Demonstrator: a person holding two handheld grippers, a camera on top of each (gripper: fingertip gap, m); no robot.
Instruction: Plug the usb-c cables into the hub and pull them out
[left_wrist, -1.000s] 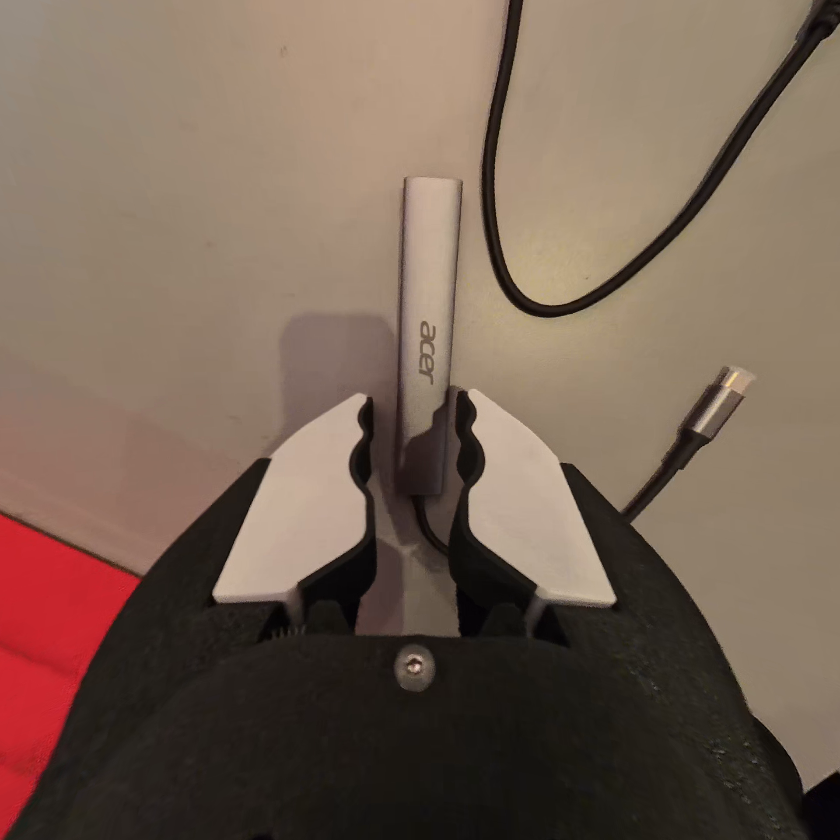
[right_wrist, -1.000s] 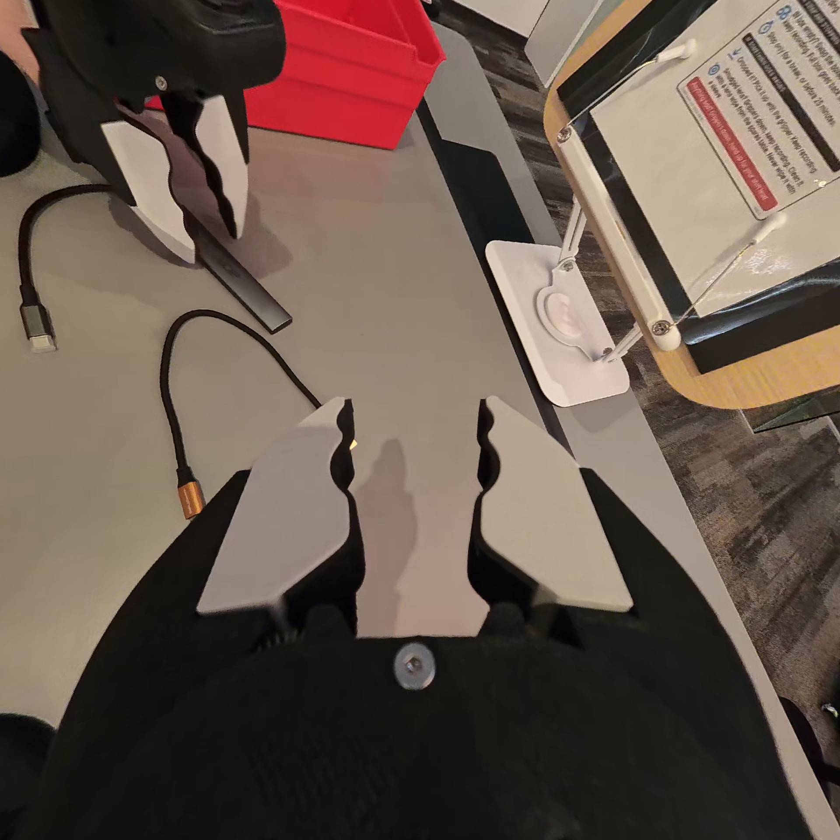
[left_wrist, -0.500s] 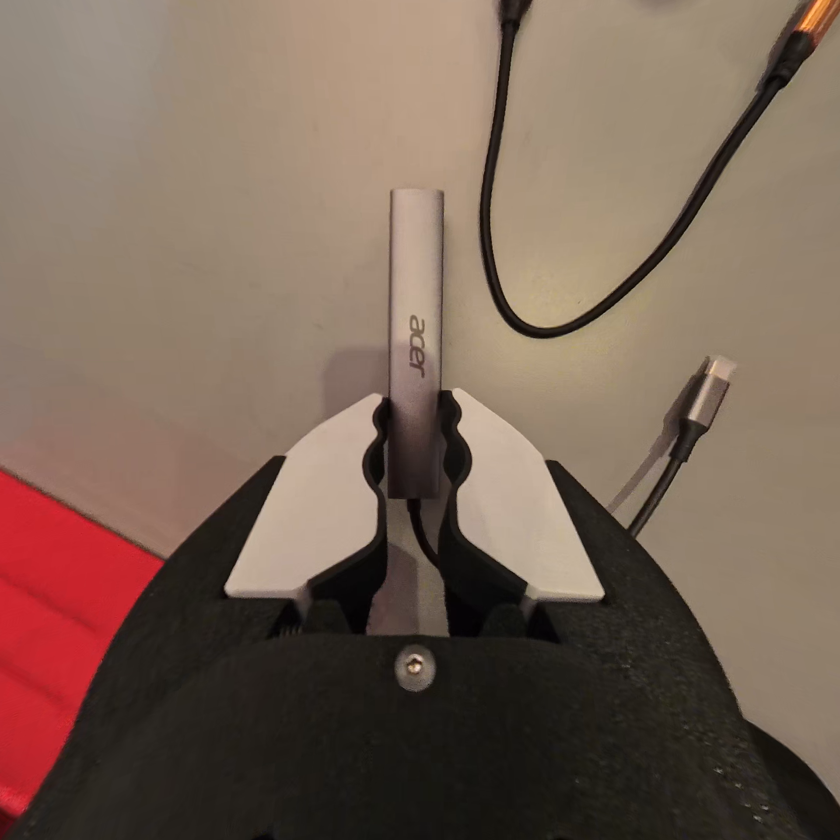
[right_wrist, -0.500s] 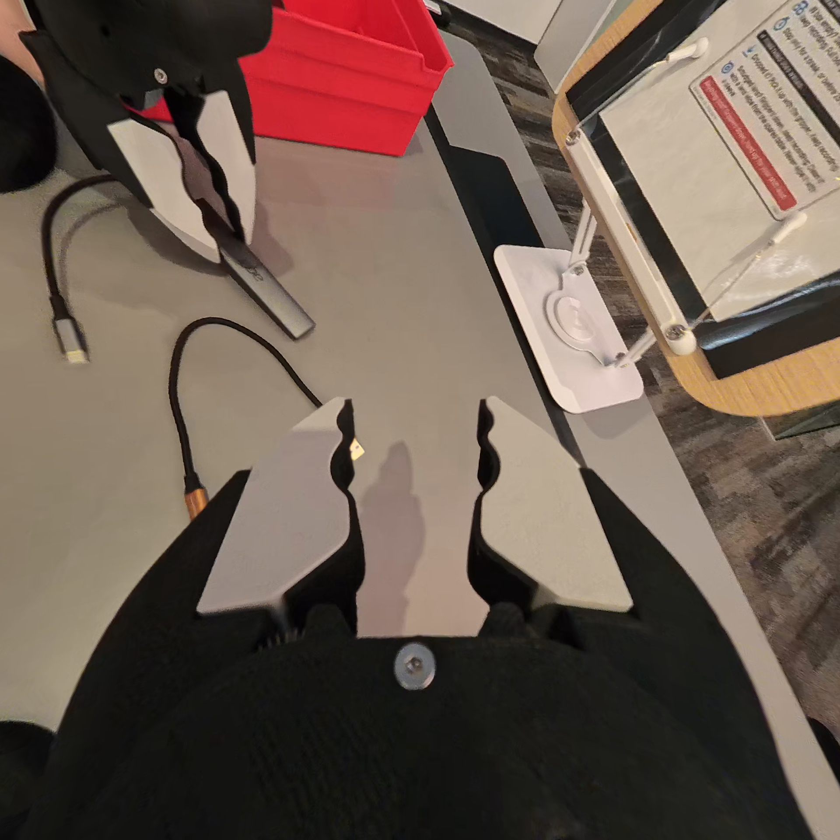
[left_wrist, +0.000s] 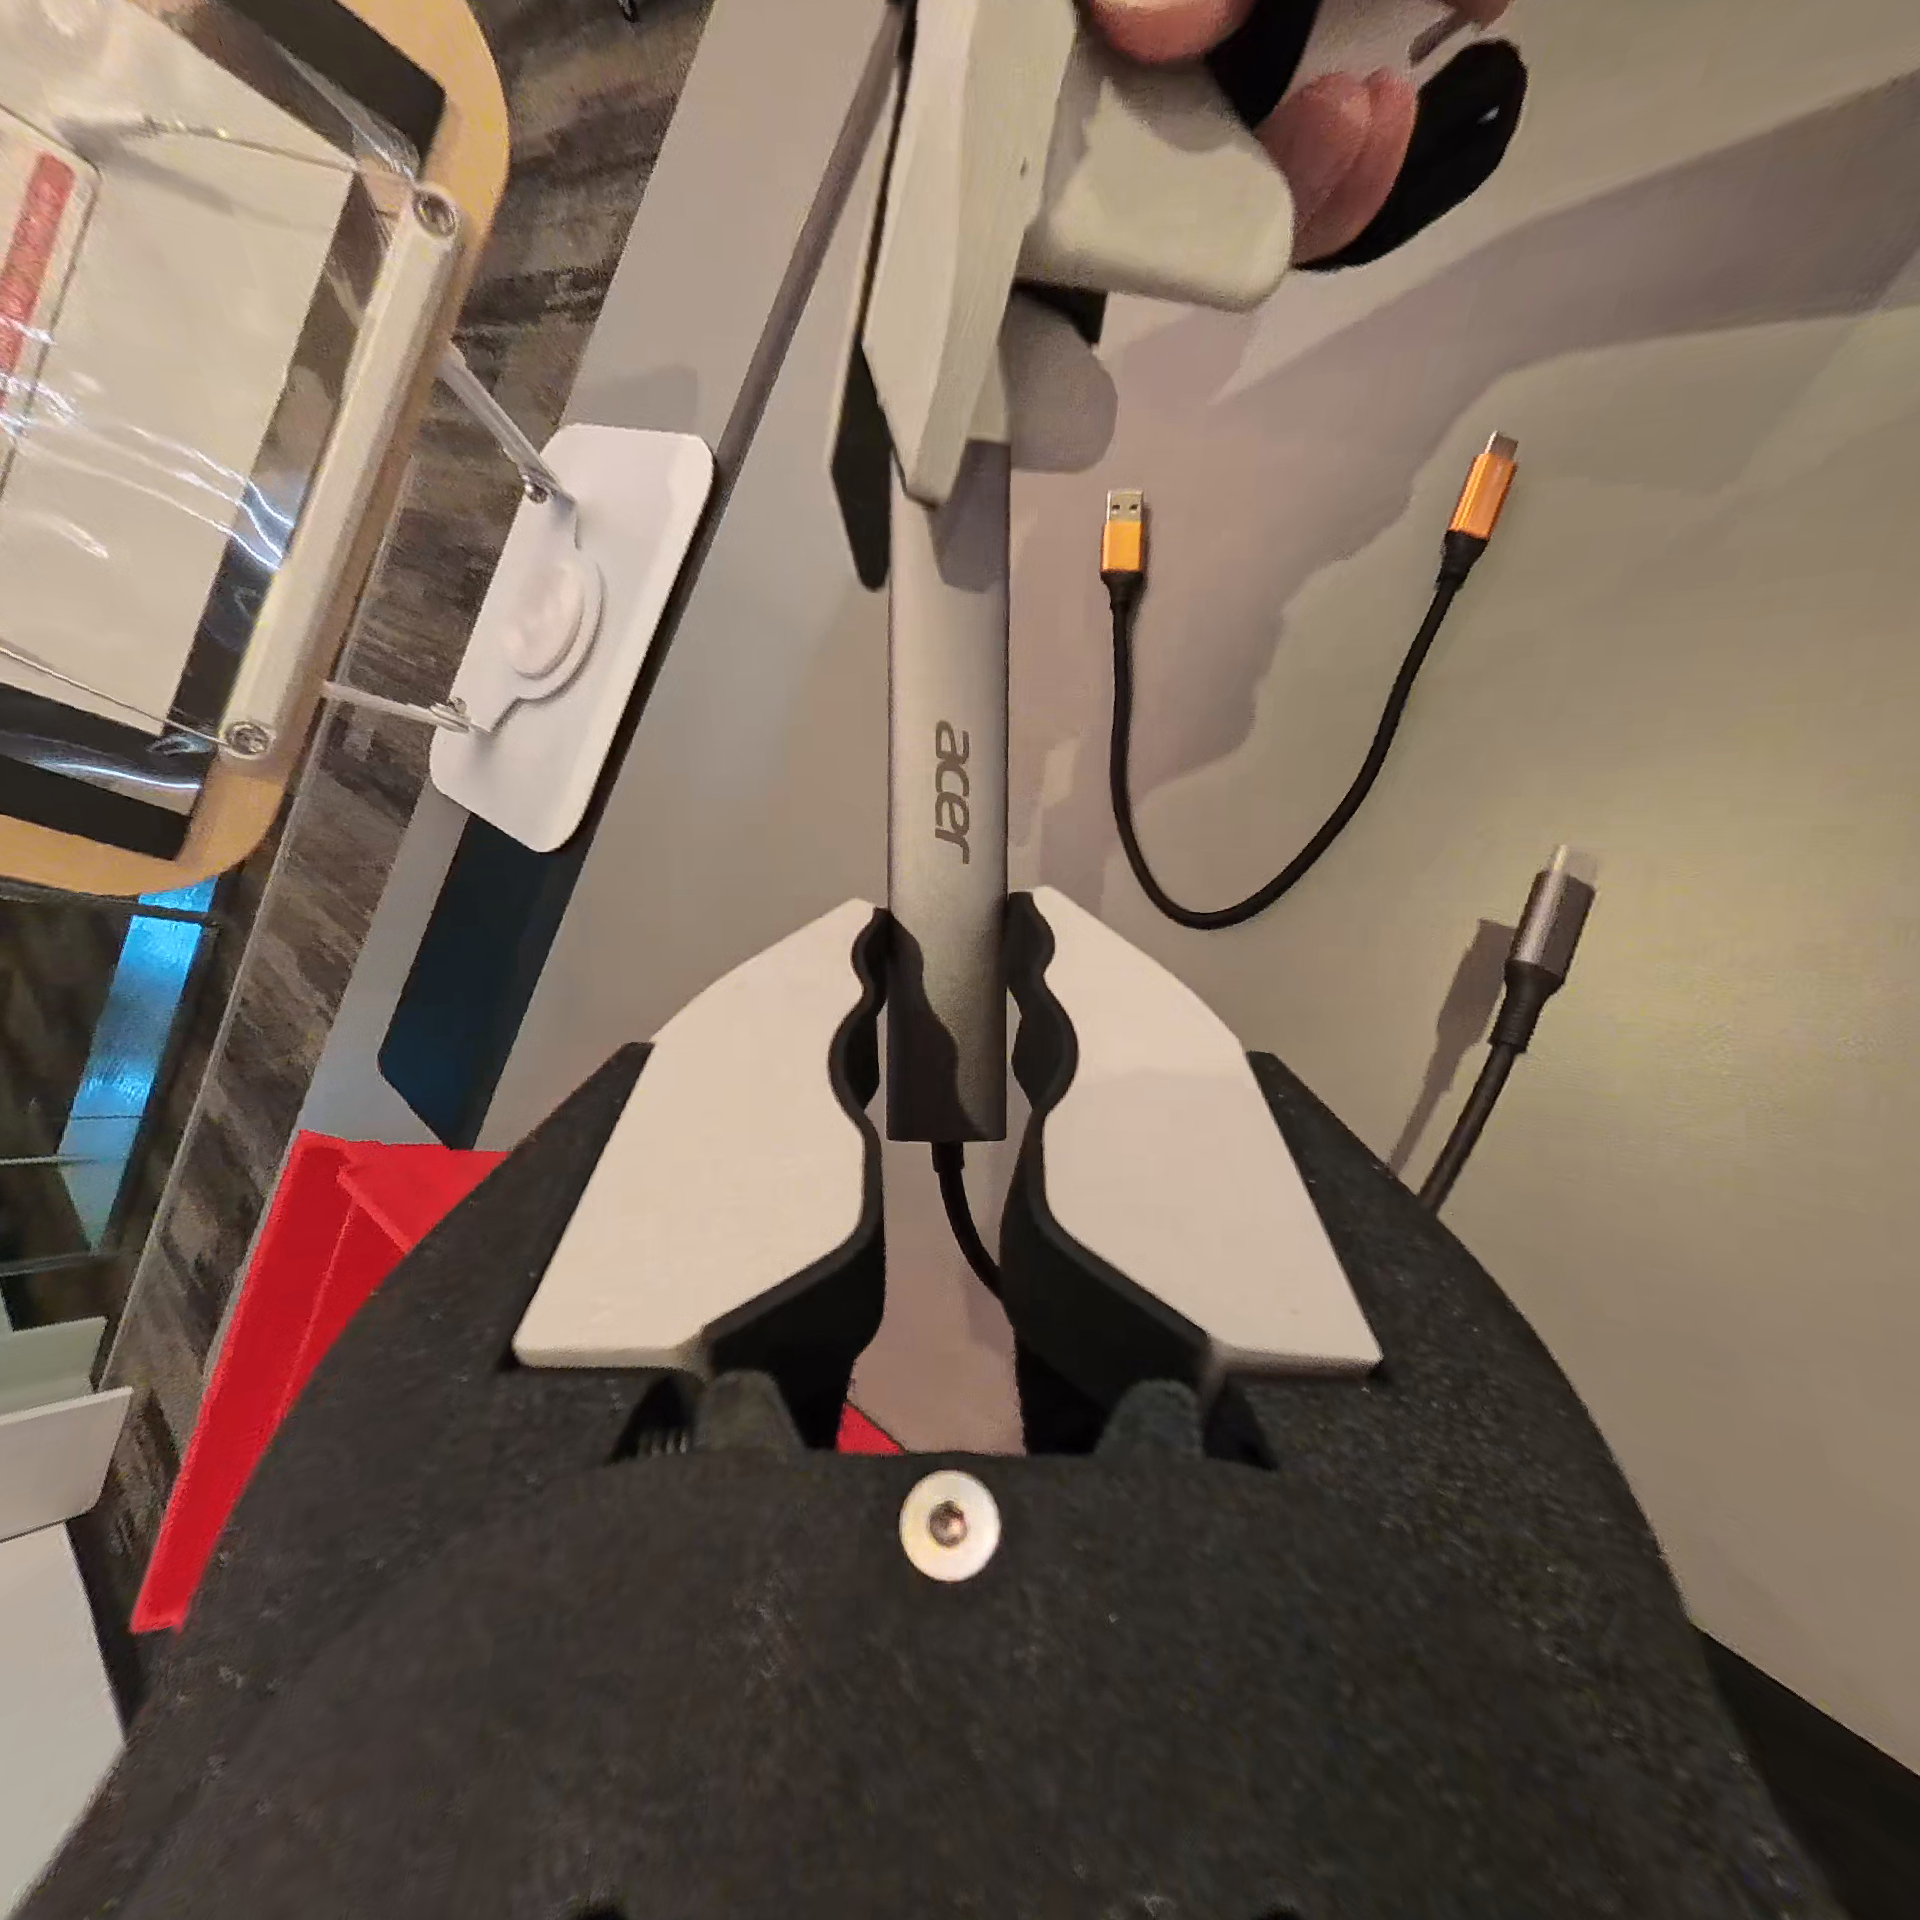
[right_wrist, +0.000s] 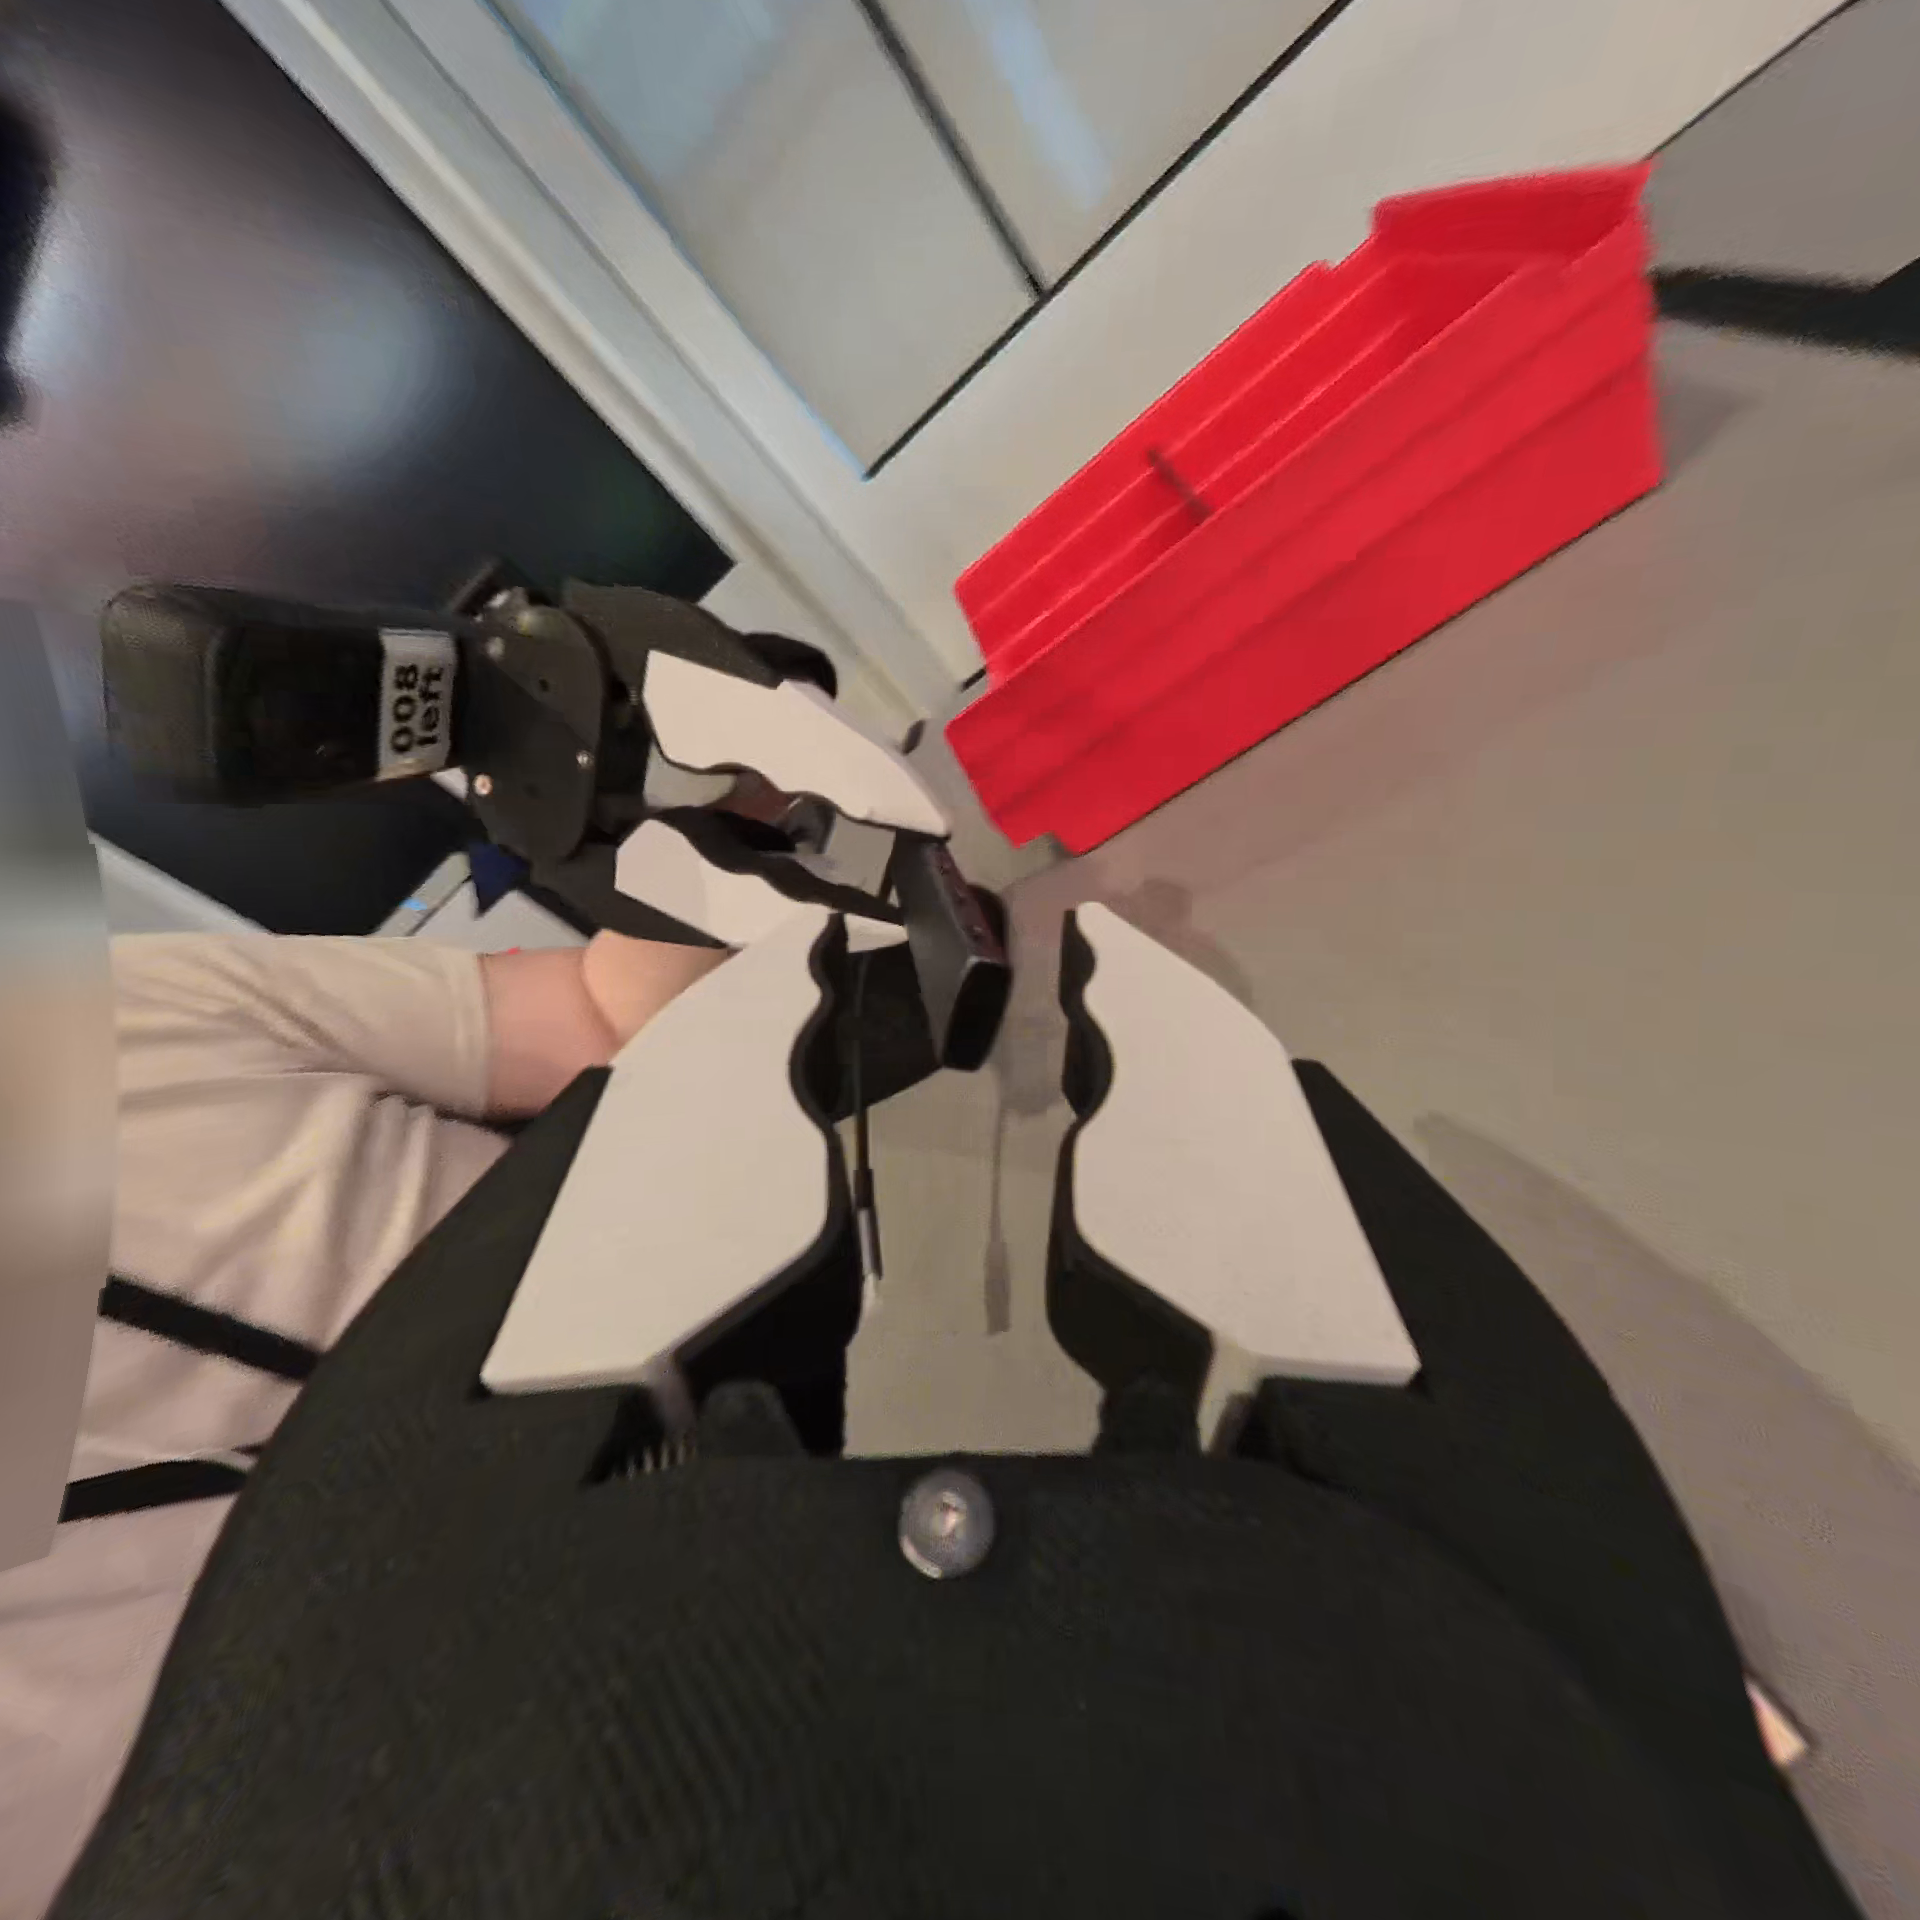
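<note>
Hub first: the slim grey metal USB hub (left_wrist: 948, 790) is lifted clear of the grey tabletop (left_wrist: 1714, 935), pinched at its cable end by the left gripper (left_wrist: 945, 925), whose fingers are closed narrowly on its two long sides. The hub's own thin black lead (left_wrist: 966, 1216) trails back between them.

The right gripper (right_wrist: 951, 935) faces the hub's free end. In the right wrist view its fingers (right_wrist: 707, 1122) stand moderately apart and hold nothing, with the hub's dark tip between their ends; whether they touch it cannot be told, since that view is blurred.

Neither cable is plugged in. The short black cable with orange connectors (left_wrist: 1299, 831) lies curved on the tabletop, well in from the edges beside the raised hub, both ends free. The black cable with a grey metal USB-C plug (left_wrist: 1548, 935) lies just beyond it toward the near edge, also loose.

By my judgement, this is the preparatory step of steadying and presenting the hub. Next, the right gripper would need to leave the hub, pick up one cable by its connector, and align it squarely with a port.

A red plastic bin (right_wrist: 1351, 499) sits at a far corner.
</note>
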